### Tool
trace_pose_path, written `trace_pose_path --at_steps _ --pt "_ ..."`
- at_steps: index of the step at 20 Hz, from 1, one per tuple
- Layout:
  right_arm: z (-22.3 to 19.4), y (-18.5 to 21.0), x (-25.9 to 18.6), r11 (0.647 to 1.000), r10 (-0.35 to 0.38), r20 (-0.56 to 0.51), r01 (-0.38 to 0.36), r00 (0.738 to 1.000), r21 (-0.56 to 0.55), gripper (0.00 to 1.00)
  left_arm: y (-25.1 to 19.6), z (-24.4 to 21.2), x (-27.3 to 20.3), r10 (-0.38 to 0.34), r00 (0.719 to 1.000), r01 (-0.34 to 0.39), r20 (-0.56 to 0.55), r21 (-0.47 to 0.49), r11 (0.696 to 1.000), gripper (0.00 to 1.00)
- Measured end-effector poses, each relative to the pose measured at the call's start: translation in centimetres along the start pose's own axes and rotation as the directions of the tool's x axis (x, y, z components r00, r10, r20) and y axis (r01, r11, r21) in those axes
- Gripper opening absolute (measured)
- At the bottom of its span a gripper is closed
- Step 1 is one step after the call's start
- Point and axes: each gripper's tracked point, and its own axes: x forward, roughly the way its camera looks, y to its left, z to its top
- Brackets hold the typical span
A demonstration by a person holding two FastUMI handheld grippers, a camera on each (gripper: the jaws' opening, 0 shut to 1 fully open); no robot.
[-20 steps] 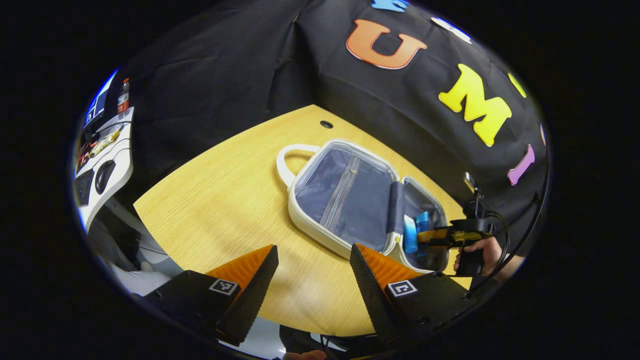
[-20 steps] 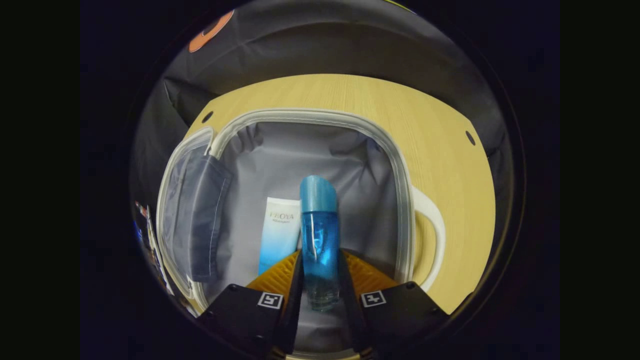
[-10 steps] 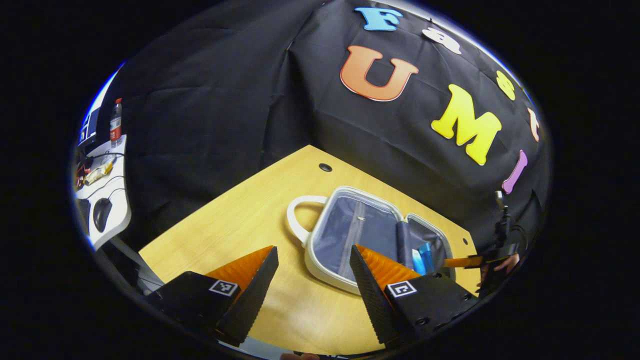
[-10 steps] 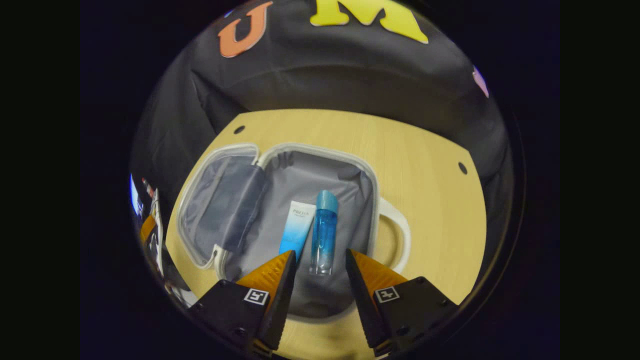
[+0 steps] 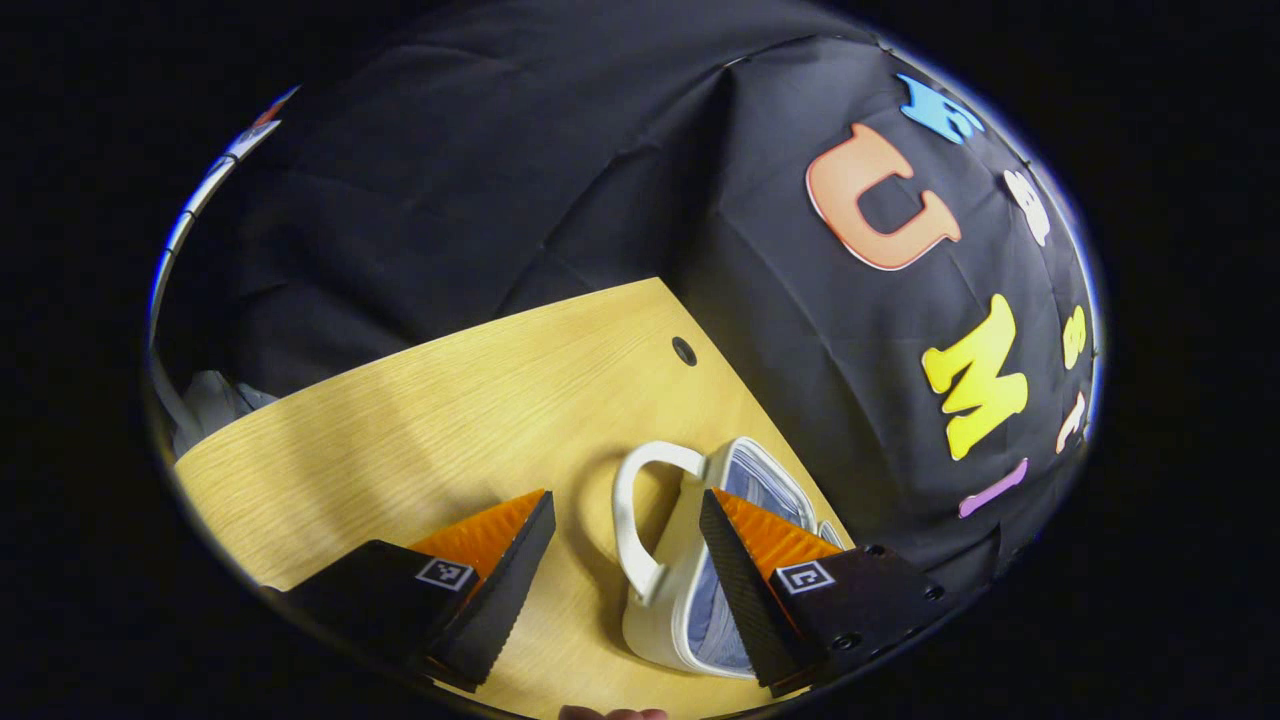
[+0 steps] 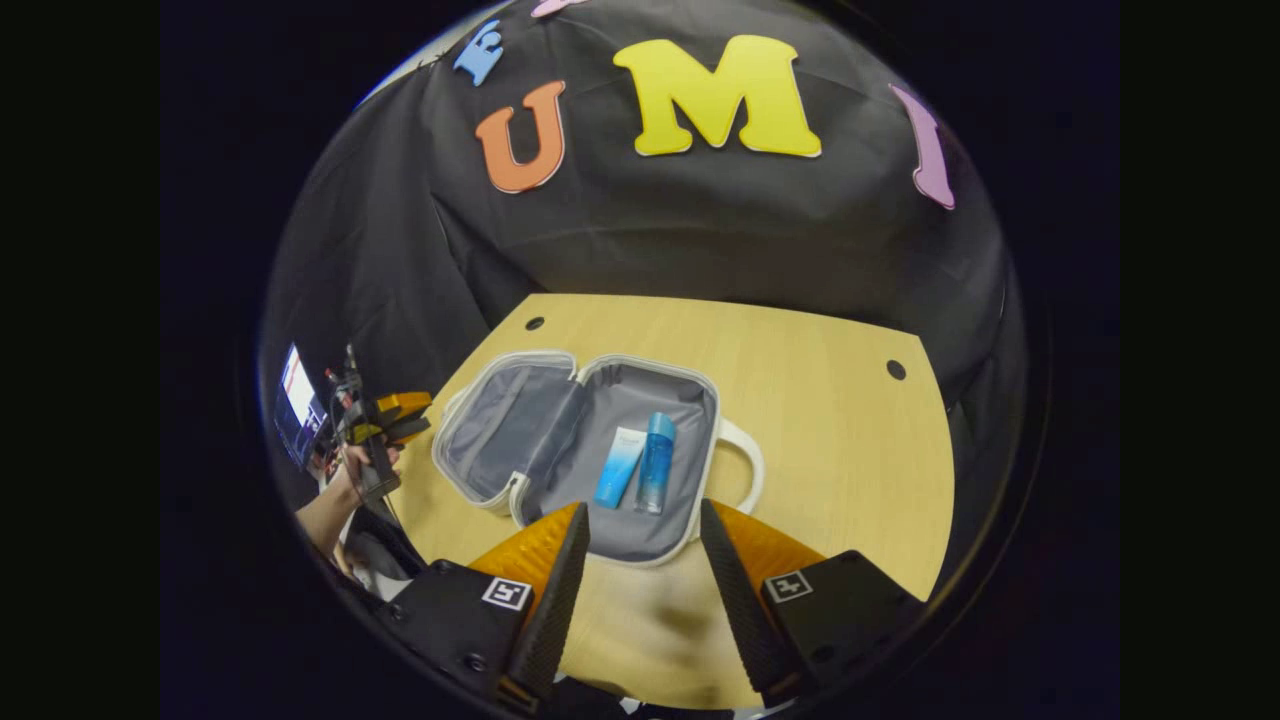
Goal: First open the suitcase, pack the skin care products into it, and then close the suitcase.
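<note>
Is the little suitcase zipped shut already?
No, in the right gripper view the suitcase lies spread open on the table, with a tube and a blue bottle inside.

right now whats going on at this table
A person is packing skin care products into a small suitcase lying open on the table. A tube and a bottle lie side by side in one half. The right tongs are open and empty, above the table's near edge. The left tongs are open too, near the suitcase's handle. The case is not yet closed.
</note>
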Motion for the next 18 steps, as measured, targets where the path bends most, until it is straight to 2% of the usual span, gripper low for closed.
trace_pose_path --at_steps 4,5,6,7,8,9,10,11,12,15,16,17,18 --pt "-2.4 0.2 -1.6 0.998 0.034 -0.038 -0.032 0.999 0.052 0.66 0.3 -0.5 2.8 -0.001 0.998 -0.002 -0.057 -0.059 0.998 0.94" --pt "-2.7 0.4 -1.6 0.997 0.052 -0.043 -0.049 0.998 0.058 0.62 0.3 -0.8 3.2 -0.003 0.997 -0.003 -0.075 -0.071 0.998 0.94" --pt "-2.9 0.6 -1.7 0.996 0.07 -0.047 -0.067 0.996 0.065 0.67 0.3 -1.2 3.4 -0.003 0.996 -0.004 -0.095 -0.072 0.997 0.82" --pt "-2.9 0.8 -1.9 0.994 0.083 -0.045 -0.079 0.996 0.071 0.62 0.4 -1.4 3.8 0.009 0.994 -0.016 -0.108 -0.064 0.998 0.91" --pt "-2.7 0.8 -2.2 0.994 0.088 -0.038 -0.085 0.995 0.071 0.67 0.3 -1.4 4.2 0.018 0.993 -0.024 -0.114 -0.053 0.998 0.89" --pt "-2.4 0.7 -2.7 0.995 0.084 -0.03 -0.082 0.996 0.057 0.66 0.5 -1.2 4.5 0.037 0.993 -0.042 -0.114 -0.043 0.998 0.96" --pt "-2.1 0.7 -2.9 0.996 0.078 -0.02 -0.077 0.997 0.037 0.66 0.7 -1.1 4.7 0.051 0.992 -0.056 -0.117 -0.038 0.998 0.93" --pt "-1.8 0.9 -3.2 0.997 0.074 -0.011 -0.074 0.997 0.018 0.67 0.8 -1.1 5.0 0.066 0.99 -0.071 -0.121 -0.038 0.997 0.75" --pt "-1.6 1.0 -3.5 0.997 0.072 -0.002 -0.072 0.997 0.001 0.67 0.9 -1.0 5.2 0.083 0.989 -0.089 -0.123 -0.039 0.995 0.72" --pt "-1.5 1.2 -4.1 0.997 0.07 0.011 -0.07 0.997 -0.023 0.67 0.7 -0.8 5.5 0.107 0.987 -0.111 -0.12 -0.031 0.993 0.51" --pt "-1.4 1.1 -4.2 0.997 0.071 0.015 -0.071 0.997 -0.017 0.66 0.4 -0.7 5.5 0.108 0.988 -0.111 -0.115 -0.02 0.994 0.47" --pt "-1.3 1.0 -4.4 0.997 0.071 0.021 -0.07 0.997 -0.007 0.67 0.2 -0.7 5.4 0.116 0.987 -0.118 -0.111 -0.005 0.993 0.36" --pt "-1.2 0.7 -4.7 0.998 0.067 0.028 -0.067 0.997 0.0 0.66 0.3 -0.5 5.2 0.125 0.986 -0.124 -0.107 0.012 0.992 0.31"
